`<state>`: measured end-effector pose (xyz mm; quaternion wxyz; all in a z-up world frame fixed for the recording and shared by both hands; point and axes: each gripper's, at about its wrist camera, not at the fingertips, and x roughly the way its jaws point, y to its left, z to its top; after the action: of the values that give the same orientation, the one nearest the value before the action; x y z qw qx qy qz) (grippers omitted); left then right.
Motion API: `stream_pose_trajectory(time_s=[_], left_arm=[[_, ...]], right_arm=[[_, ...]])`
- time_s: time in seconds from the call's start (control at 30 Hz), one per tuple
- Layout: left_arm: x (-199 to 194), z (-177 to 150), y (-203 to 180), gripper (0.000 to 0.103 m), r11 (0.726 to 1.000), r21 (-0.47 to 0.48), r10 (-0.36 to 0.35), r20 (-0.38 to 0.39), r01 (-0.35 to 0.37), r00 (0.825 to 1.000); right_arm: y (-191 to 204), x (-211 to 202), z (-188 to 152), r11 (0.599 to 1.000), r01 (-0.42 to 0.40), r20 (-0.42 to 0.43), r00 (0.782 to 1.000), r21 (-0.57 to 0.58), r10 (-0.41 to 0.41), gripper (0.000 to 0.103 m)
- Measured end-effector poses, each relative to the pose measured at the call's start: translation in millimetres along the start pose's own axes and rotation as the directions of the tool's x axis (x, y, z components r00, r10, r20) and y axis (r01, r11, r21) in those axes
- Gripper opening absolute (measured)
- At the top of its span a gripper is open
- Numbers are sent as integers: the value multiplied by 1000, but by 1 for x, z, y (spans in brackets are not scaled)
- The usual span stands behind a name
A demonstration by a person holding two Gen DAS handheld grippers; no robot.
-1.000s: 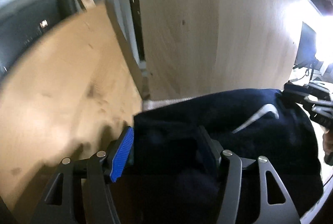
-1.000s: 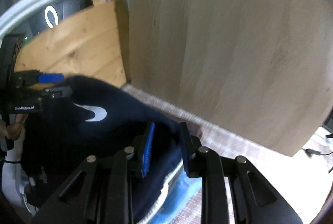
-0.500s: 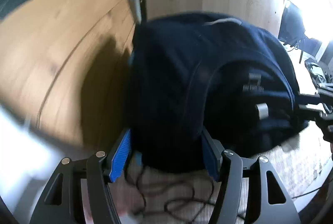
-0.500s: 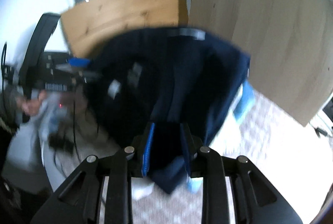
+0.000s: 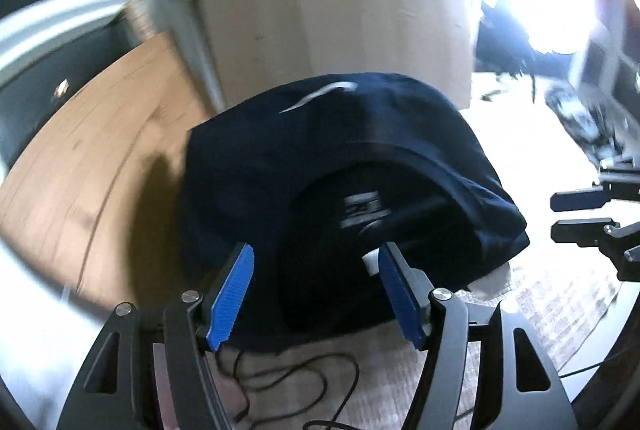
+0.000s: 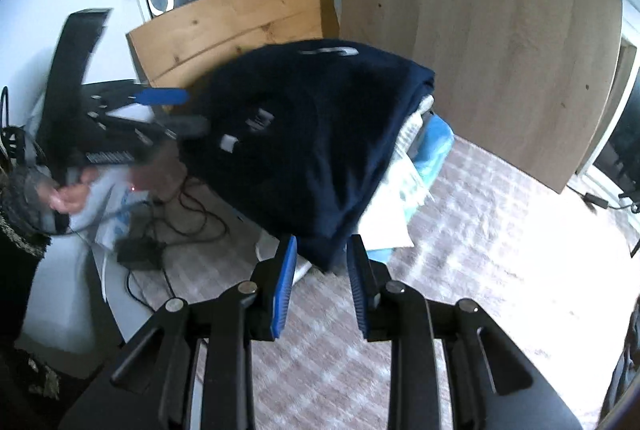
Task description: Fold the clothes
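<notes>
Between spread fingers (image 6: 285,282), garment (image 6: 312,134) hem (loose)

Open patterned rug (image 6: 460,254) lay to the right. The folded navy garment (image 6: 312,134) on a clothes pile (image 6: 416,166) blocked the centre; cables (image 6: 180,218) cluttered the left; wooden panels (image 6: 472,46) closed off the rear.

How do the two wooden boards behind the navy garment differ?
Colour: the knotty board is orange-brown pine; the pale board is light beige with faint grain.
Size: the knotty board shows as smaller and lower; the pale board rises well above it and looks wider.
Position: the knotty board sits left of the pale board, their edges meeting behind the navy garment.
Shared: both are flat wooden panels standing upright at the back.
</notes>
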<state>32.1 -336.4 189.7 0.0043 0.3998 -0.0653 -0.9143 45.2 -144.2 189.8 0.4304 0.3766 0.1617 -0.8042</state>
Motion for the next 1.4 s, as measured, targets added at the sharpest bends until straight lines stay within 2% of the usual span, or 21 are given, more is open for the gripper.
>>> stream_pose_trajectory(time_s=[0.07, 0.17, 0.23, 0.33, 0.43, 0.53, 0.57, 0.6, 0.7, 0.73, 0.83, 0.93, 1.03, 1.1, 1.2, 1.4], left_arm=[[10, 0, -11, 63, 998, 58, -10, -36, 12, 999], [36, -7, -18, 63, 994, 106, -17, -137, 32, 990], [26, -12, -16, 63, 990, 119, -52, -146, 70, 988], [5, -19, -10, 63, 987, 144, -48, -128, 66, 991], [-14, -12, 7, 63, 993, 71, -91, -82, 97, 992], [-21, -4, 9, 63, 996, 22, -82, -27, 82, 996], [-12, 0, 7, 63, 997, 36, -70, -32, 71, 997], [-2, 0, 3, 63, 997, 58, -46, -50, 48, 998], [21, -21, -6, 62, 996, 66, -46, -173, 58, 984], [19, -26, -6, 62, 996, 55, -53, -180, 64, 982], [-2, -39, -7, 64, 998, 10, -63, -155, 65, 986], [-25, -48, -11, 67, 995, -82, -66, -123, 56, 990], [-42, -53, -22, 75, 988, -153, -42, -90, 28, 995], [-53, -55, -32, 76, 982, -189, -12, -79, -3, 997], [-62, -50, -48, 77, 969, -232, 63, -86, -82, 994], [-90, -54, -96, 78, 935, -323, 119, -107, -148, 987]], right_arm=[[2, 11, 5, 1000, -22, 12, 1000, 12, 22, 26], [-1, 29, 18, 999, -39, 13, 999, 27, 39, 26], [-1, 36, 27, 999, -49, 10, 999, 22, 49, 26], [3, 41, 39, 999, -52, 17, 999, 9, 52, 26], [7, 46, 50, 999, -54, 23, 998, -5, 55, 26], [10, 50, 62, 998, -57, 29, 998, -19, 57, 26], [11, 52, 66, 998, -58, 32, 998, -24, 58, 26], [15, 57, 68, 998, -59, 27, 998, -36, 60, 26], [30, 78, 60, 994, -43, -46, 998, -102, 39, 26], [32, 80, 53, 992, -32, -72, 997, -122, 23, 26], [28, 68, 30, 990, -25, -108, 994, -142, 10, 26], [17, 48, 10, 993, -38, -126, 992, -111, 24, 26], [1, 32, -9, 999, -9, -146, 989, -50, 1, 26], [-7, 15, -21, 1000, -19, -135, 991, -17, 17, 28], [-19, -14, -37, 999, -40, -99, 994, 12, 41, 38], [-38, -72, -63, 998, -59, -29, 998, -9, 58, 48]])
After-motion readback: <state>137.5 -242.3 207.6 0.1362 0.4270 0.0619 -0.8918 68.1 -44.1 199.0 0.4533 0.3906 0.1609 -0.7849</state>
